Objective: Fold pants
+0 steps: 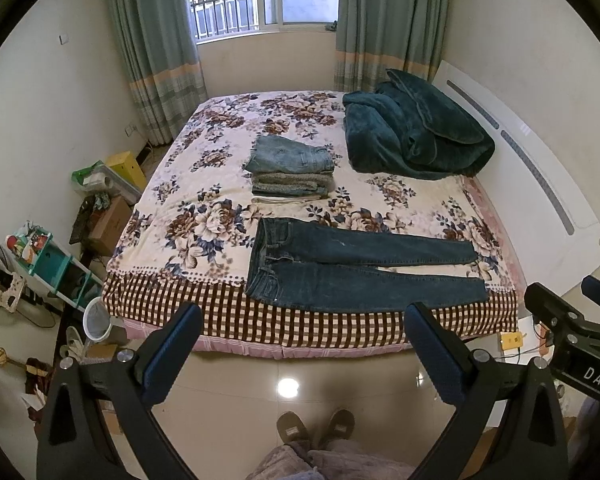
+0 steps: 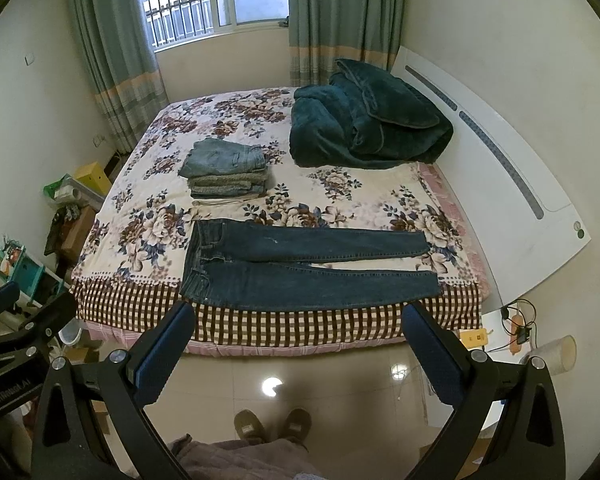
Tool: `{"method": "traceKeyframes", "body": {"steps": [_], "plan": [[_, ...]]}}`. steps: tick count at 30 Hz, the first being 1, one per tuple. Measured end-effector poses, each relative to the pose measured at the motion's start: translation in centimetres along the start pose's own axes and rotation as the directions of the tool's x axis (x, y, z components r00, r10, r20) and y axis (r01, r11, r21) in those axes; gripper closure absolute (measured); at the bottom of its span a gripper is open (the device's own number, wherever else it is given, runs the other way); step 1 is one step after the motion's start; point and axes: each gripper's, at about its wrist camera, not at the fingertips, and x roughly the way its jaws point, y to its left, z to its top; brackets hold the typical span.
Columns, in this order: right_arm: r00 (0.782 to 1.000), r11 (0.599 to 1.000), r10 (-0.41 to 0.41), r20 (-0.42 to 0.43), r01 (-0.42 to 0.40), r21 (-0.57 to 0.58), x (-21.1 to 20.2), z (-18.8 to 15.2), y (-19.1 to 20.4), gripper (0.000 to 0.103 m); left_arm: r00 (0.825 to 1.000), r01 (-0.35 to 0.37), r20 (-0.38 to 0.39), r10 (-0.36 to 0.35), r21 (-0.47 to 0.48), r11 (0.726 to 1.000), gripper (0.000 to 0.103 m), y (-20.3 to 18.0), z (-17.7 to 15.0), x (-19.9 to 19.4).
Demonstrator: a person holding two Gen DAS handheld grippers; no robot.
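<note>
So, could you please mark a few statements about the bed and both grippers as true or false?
1. The dark blue denim jeans lie spread flat, unfolded. True.
2. The left gripper is shut on the jeans. False: it is open, apart from them.
3. The stack of folded pants sits beyond the jeans. True.
4. The teal plush blanket covers the jeans. False: it lies bunched near the white headboard.
5. The right gripper is open. True.

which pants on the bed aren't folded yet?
The dark blue jeans spread flat at the near edge; the lighter pairs sit folded in a stack behind them.
</note>
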Motion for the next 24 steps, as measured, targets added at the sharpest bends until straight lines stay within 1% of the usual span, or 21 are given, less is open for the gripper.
{"method": "traceKeyframes", "body": {"steps": [11, 24], "plan": [[1.000, 1.000, 0.003, 0.003, -0.003, 0.000, 0.0, 0.1, -0.3, 0.000, 1.000, 0.003, -0.002, -0.003, -0.001, 1.000, 0.000, -0.2, 0.6, 0.0], [1.000, 1.000, 0.010, 0.005, -0.010, -0.001, -0.2, 0.8, 0.0, 0.000, 1.000, 0.006, 0.014, -0.006, -0.005, 1.000, 0.000, -0.2, 1.9, 0.0]]}}
